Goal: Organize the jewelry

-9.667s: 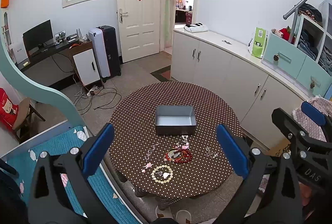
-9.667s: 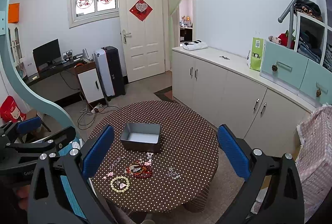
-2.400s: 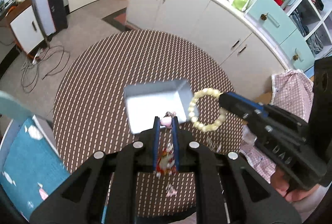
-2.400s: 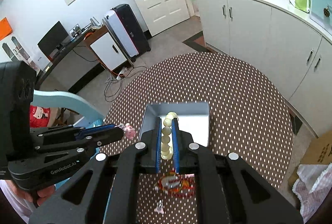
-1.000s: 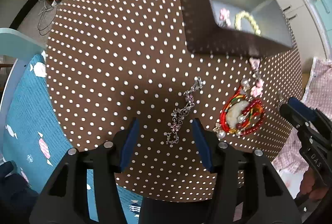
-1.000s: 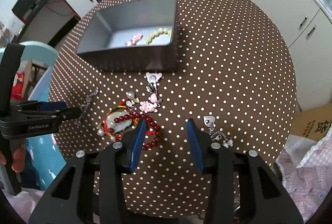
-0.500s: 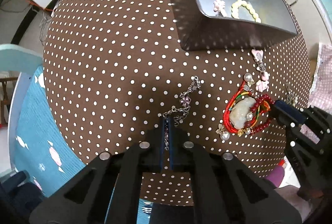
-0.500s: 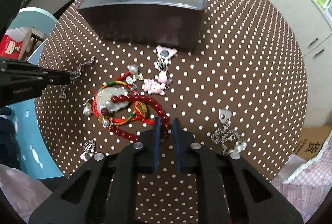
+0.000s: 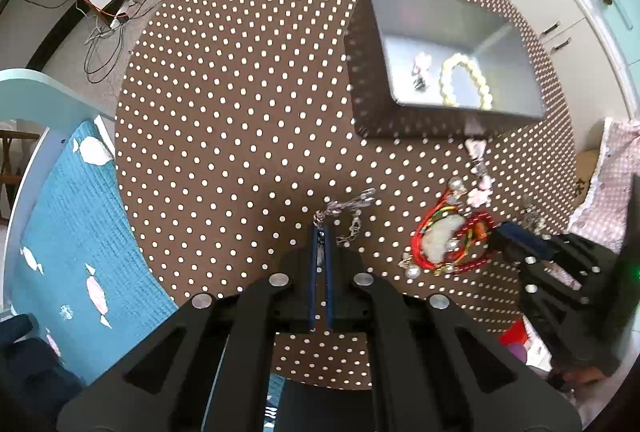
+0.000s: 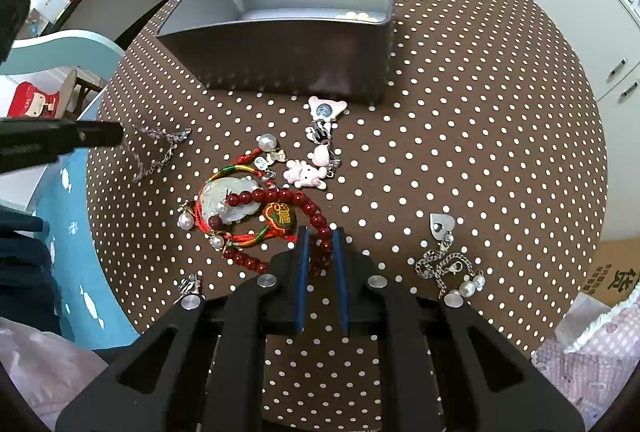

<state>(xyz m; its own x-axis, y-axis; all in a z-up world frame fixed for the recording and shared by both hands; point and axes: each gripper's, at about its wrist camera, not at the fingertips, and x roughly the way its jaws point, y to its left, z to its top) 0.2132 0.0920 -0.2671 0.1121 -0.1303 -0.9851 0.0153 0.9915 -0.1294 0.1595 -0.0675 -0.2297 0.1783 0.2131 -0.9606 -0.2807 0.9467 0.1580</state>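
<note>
On the brown dotted round table (image 9: pixel 240 92) my left gripper (image 9: pixel 320 229) points straight down, shut on one end of a thin silver chain (image 9: pixel 350 206); the rest trails onto the cloth. In the right wrist view that chain (image 10: pixel 160 150) hangs from the left gripper (image 10: pixel 116 134). My right gripper (image 10: pixel 320 234) is shut on a dark red bead bracelet (image 10: pixel 280 197), tangled with a red cord jade pendant (image 10: pixel 224 198). The grey tin box (image 9: pixel 516 52) holds a cream bead bracelet (image 9: pixel 464 80) and a pink charm (image 9: pixel 421 66).
Pink animal charms (image 10: pixel 310 168) and a mouse-head clip (image 10: pixel 325 109) lie before the box (image 10: pixel 280 52). A silver chain with a heart tag and pearls (image 10: pixel 448 264) sits right of my fingers, a tiny charm (image 10: pixel 188 284) to the left. A blue mat (image 9: pixel 76 216) lies below the table's left edge.
Both grippers went from open to shut: the left on the silver chain, then rising a little with its end; the right on the red bead bracelet, staying low over the table.
</note>
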